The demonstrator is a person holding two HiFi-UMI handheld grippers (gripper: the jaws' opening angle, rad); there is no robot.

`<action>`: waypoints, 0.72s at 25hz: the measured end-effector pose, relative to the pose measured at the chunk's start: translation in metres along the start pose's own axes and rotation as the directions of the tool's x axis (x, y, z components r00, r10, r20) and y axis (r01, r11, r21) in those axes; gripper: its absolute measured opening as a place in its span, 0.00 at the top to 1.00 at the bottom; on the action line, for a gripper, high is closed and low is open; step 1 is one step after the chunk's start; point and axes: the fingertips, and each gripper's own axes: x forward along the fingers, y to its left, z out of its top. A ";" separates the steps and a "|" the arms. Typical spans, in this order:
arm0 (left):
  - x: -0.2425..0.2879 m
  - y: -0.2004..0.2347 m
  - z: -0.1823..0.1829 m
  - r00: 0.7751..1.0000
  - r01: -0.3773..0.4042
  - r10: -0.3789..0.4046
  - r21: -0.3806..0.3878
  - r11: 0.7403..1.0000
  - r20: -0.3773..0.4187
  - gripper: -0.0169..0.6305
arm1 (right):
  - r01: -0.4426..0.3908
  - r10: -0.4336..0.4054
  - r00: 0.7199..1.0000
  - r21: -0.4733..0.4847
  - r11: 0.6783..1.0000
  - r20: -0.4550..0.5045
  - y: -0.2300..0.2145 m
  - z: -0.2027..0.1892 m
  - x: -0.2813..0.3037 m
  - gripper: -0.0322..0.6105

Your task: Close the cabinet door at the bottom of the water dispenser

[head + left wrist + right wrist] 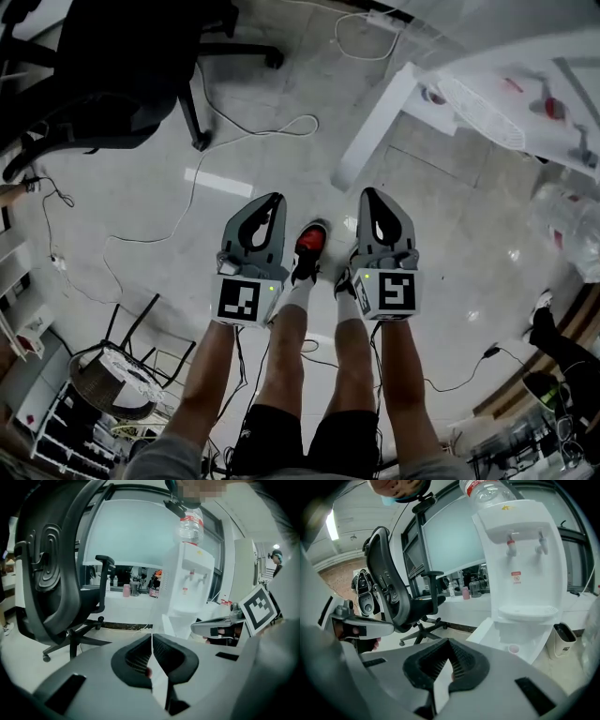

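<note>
A pale grey tiled floor (131, 187) fills most of the head view, with thin white cables trailing over it. A tall white plastic water dispenser (520, 564) stands on the floor ahead of the person, right of centre in both gripper views, with its two taps above a drip tray. A black mesh-backed office chair (393, 597) on castors stands to its left, well apart from it. The white cabinet door (480, 632) at the foot of the dispenser stands open, swung out to the dispenser's left; in the head view it juts across the floor as a slanted white panel ahead of the right-hand tool. The grey left claw (272, 204) and the grey right claw (372, 199) are held side by side above the person's bare legs, both pointing forward and somewhat down, and neither touches the door. Each claw has its two black ribbed pads pressed together at the tips with nothing gripped. A clear plastic water bottle (190, 524) sits upside down on top of the dispenser. A red and black shoe (311, 239) shows on the floor between the two claws.
</note>
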 end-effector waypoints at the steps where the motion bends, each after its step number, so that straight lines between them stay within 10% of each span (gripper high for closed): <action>1: 0.002 0.003 -0.005 1.000 0.001 -0.001 -0.001 1.000 -0.002 0.93 | 0.007 -0.007 1.000 0.004 1.000 -0.004 0.000 -0.007 0.004 0.93; 9: 0.009 0.011 -0.031 1.000 0.017 -0.018 -0.003 1.000 -0.017 0.93 | 0.029 -0.026 0.996 0.036 0.999 -0.088 0.010 -0.050 0.023 0.91; 18: 0.011 0.011 -0.037 0.999 0.039 -0.039 -0.014 0.999 -0.013 0.93 | 0.065 -0.044 0.985 0.123 0.990 -0.166 0.010 -0.081 0.043 0.46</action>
